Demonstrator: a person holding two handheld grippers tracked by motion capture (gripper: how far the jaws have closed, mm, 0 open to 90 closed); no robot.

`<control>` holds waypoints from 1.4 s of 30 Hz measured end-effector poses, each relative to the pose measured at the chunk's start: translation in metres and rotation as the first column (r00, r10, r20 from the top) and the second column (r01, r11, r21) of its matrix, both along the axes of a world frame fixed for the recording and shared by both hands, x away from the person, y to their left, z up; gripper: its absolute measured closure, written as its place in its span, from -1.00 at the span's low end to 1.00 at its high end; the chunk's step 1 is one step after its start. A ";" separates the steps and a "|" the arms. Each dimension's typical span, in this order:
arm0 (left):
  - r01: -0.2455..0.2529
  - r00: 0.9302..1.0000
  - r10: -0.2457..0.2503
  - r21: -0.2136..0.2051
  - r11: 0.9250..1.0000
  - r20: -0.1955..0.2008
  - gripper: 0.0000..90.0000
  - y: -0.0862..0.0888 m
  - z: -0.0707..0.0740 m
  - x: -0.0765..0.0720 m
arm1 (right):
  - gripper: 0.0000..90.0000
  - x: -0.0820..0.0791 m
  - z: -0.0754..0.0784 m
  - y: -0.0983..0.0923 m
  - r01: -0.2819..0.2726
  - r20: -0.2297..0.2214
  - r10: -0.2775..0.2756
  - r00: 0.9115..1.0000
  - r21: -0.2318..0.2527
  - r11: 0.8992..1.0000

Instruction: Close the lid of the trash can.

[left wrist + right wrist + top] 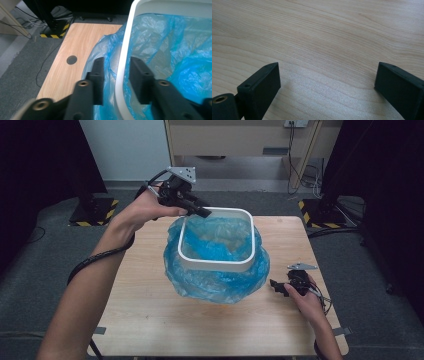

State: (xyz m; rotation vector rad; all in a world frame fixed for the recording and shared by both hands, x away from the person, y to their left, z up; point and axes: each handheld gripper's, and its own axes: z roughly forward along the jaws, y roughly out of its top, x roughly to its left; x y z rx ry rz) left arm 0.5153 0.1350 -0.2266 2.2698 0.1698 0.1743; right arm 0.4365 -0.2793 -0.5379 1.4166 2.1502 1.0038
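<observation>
One wooden table (150,285) carries everything here, and on it stands a white bin (216,265) lined with a blue plastic bag (215,285) whose loose edge is folded out over the rim and bunches around the outside of the walls. The bag's crumpled inside fills the bin, just beyond the inner finger of the left gripper (116,72). That gripper sits at the bin's far left corner, its two black fingers (98,75) straddling the white rim: one finger lies outside the wall against the blue film, the other inside over the liner. The fingers are parted a little, with a visible gap on each side of the rim, so they stand around the rim and bag edge without pinching them. A dark round hole (71,59) in the tabletop lies well out past the outer finger. The right gripper (327,82) rests low over bare wood near the table's right edge, well apart from the bin, its fingers (262,85) spread wide with nothing but table grain between them.
</observation>
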 end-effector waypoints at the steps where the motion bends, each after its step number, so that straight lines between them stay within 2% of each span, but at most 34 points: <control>1: -0.008 1.000 0.008 -0.003 1.000 0.003 0.26 0.000 0.000 -0.001 | -0.86 0.000 0.000 0.000 0.000 0.000 0.000 1.000 0.000 1.000; 3: -0.036 0.999 0.036 -0.013 0.999 0.013 0.09 0.000 -0.001 -0.004 | -0.86 0.000 0.000 0.000 0.001 -0.002 -0.001 1.000 0.002 1.000; 7: -0.055 0.998 0.056 -0.038 0.998 0.017 -0.19 0.002 -0.001 -0.008 | -0.86 0.000 0.000 0.000 -0.002 0.001 0.002 1.000 -0.004 1.000; 10: -0.081 0.997 0.082 -0.046 0.996 0.012 -0.31 0.003 -0.003 -0.010 | -0.86 0.000 0.000 0.001 0.001 -0.002 -0.001 1.000 -0.004 1.000; 16: -0.149 0.989 0.150 -0.085 0.985 0.010 -0.65 0.005 -0.006 -0.017 | -0.86 0.000 0.000 0.002 -0.001 -0.002 0.001 1.000 -0.015 1.000; 19: -0.164 0.986 0.165 -0.125 0.978 -0.004 -0.72 0.006 -0.007 -0.021 | -0.86 0.000 0.000 0.001 0.000 -0.001 0.000 1.000 -0.014 1.000; 22: -0.192 0.981 0.193 -0.134 0.972 -0.005 -0.78 0.006 -0.008 -0.024 | -0.86 0.000 0.000 0.001 0.000 -0.001 0.000 1.000 -0.012 1.000; 24: -0.207 0.978 0.209 -0.126 0.970 0.001 -0.81 0.006 -0.009 -0.025 | -0.86 0.000 0.000 0.001 0.000 -0.001 0.000 1.000 -0.013 1.000; 26: -0.218 0.976 0.219 -0.134 0.967 -0.010 -0.84 0.006 -0.010 -0.026 | -0.86 0.000 0.000 0.001 0.000 -0.001 0.000 1.000 -0.013 1.000; 29: -0.239 0.971 0.239 -0.165 0.957 -0.021 -0.86 0.008 -0.011 -0.029 | -0.86 0.000 0.000 0.001 0.000 -0.001 0.000 1.000 -0.014 1.000; 31: -0.256 0.966 0.258 -0.170 0.952 -0.008 -0.87 0.009 -0.011 -0.031 | -0.86 0.000 0.000 0.001 0.000 -0.001 0.000 1.000 -0.013 1.000; 33: -0.263 0.964 0.264 -0.179 0.948 -0.022 -0.87 0.010 -0.012 -0.034 | -0.86 0.000 0.000 0.001 -0.001 -0.001 0.001 1.000 -0.014 1.000; 38: -0.265 0.964 0.264 -0.199 0.944 -0.032 -0.87 0.012 -0.014 -0.039 | -0.86 0.000 0.000 0.002 -0.002 -0.002 0.001 1.000 -0.015 1.000; 41: -0.275 0.961 0.272 -0.217 0.937 -0.045 -0.88 0.014 -0.016 -0.041 | -0.86 0.000 0.000 0.002 -0.001 -0.001 0.001 1.000 -0.018 1.000; 42: -0.282 0.959 0.279 -0.229 0.932 -0.050 -0.88 0.015 -0.016 -0.041 | -0.86 0.000 0.000 0.002 -0.001 -0.001 0.001 1.000 -0.019 1.000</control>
